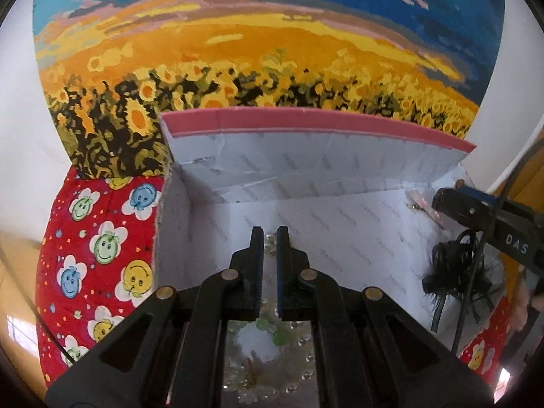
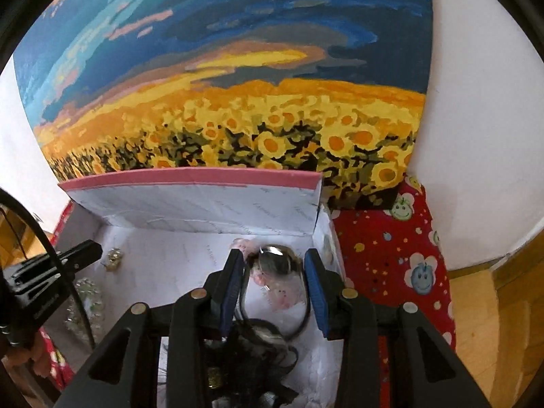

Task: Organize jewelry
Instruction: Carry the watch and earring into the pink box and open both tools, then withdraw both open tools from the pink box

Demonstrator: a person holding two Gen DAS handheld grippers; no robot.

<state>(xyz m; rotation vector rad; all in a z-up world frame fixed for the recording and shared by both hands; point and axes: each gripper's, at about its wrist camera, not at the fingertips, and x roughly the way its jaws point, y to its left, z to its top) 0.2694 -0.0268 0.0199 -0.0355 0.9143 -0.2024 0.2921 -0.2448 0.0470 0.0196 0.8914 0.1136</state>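
Note:
An open white box (image 1: 340, 224) with a pink-edged lid (image 1: 306, 119) holds the jewelry; it also shows in the right wrist view (image 2: 176, 265). My left gripper (image 1: 270, 234) hangs over clear and green beads (image 1: 268, 333) on the box floor, its jaws nearly closed with a narrow gap and nothing between them. My right gripper (image 2: 275, 258) is open over a shiny silver piece (image 2: 275, 255) and pink items (image 2: 285, 299), with a black lace piece (image 2: 251, 357) below it. In the left wrist view the right gripper (image 1: 455, 204) is above the black lace piece (image 1: 455, 268).
The box sits on a red cloth with smiley flowers (image 1: 102, 244). A sunflower painting (image 1: 258, 68) leans on the white wall behind the box. Wooden floor (image 2: 493, 323) lies to the right. A small clear trinket (image 2: 114, 256) lies at the box's left side.

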